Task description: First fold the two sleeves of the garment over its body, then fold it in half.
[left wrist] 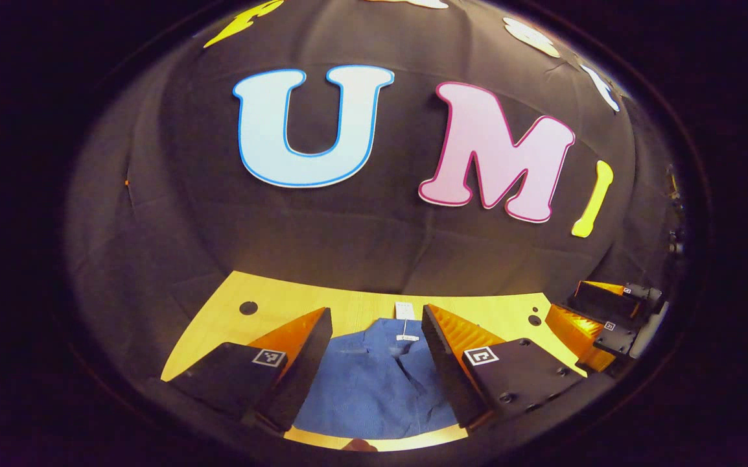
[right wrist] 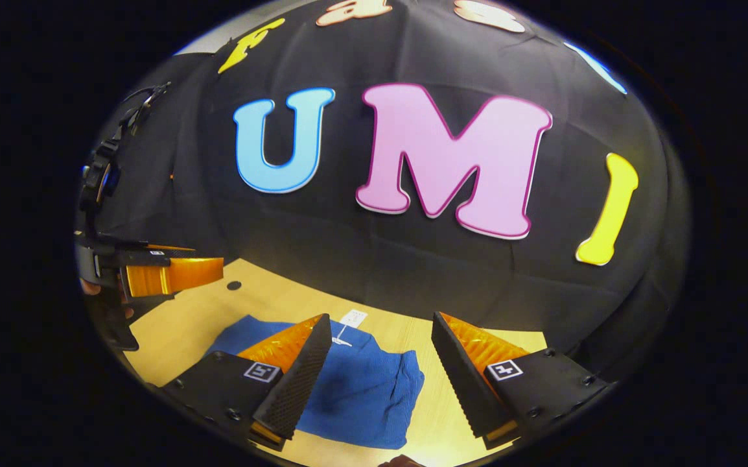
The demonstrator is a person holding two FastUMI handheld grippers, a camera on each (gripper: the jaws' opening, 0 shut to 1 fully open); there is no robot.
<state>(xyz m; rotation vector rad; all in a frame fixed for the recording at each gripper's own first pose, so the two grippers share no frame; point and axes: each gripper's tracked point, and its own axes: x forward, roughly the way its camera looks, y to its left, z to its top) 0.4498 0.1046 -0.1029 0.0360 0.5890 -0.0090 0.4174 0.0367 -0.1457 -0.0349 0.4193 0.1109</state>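
Left gripper view has the left gripper hanging wide open above the blue garment on the wooden table; right gripper gapes too, both seemingly poised over a compact bundle

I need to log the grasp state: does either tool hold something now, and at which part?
Nothing is held. The left tool and right tool are open above the blue fabric garment on the wooden table.
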